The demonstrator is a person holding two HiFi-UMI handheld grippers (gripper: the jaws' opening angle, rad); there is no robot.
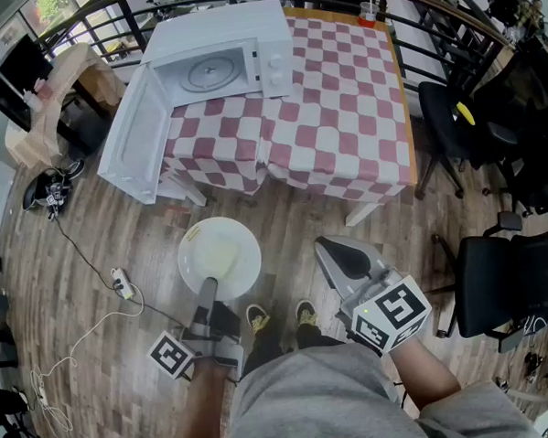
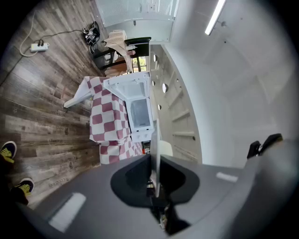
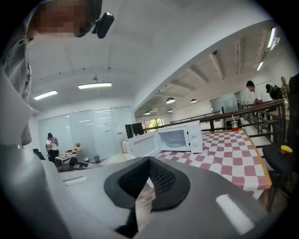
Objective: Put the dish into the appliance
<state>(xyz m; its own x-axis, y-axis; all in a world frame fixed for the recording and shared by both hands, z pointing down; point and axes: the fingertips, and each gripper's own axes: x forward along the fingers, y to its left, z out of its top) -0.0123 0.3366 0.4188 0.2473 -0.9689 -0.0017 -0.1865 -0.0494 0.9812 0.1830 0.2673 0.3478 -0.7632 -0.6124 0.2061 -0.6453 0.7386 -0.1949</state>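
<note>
The left gripper (image 2: 153,163) has its fingers (image 2: 135,175) clamped on the rim of the dish (image 1: 219,251), a pale round plate that shows edge-on between them in the left gripper view. In the head view the dish is held flat above the wooden floor (image 1: 101,232), at lower centre-left of the frame, below the table (image 1: 342,118) and apart from it. The right gripper (image 3: 148,161), at lower right of the head view, has its fingers (image 3: 163,179) closed together on nothing. At upper left, on the table's checked cloth, stands the white microwave (image 1: 247,55), its door (image 1: 140,138) swung wide open toward the lower left, past the table's edge. A cup of red drink (image 1: 367,14) stands at the table's top edge. Black chairs (image 1: 506,275) fill the right side.
</note>
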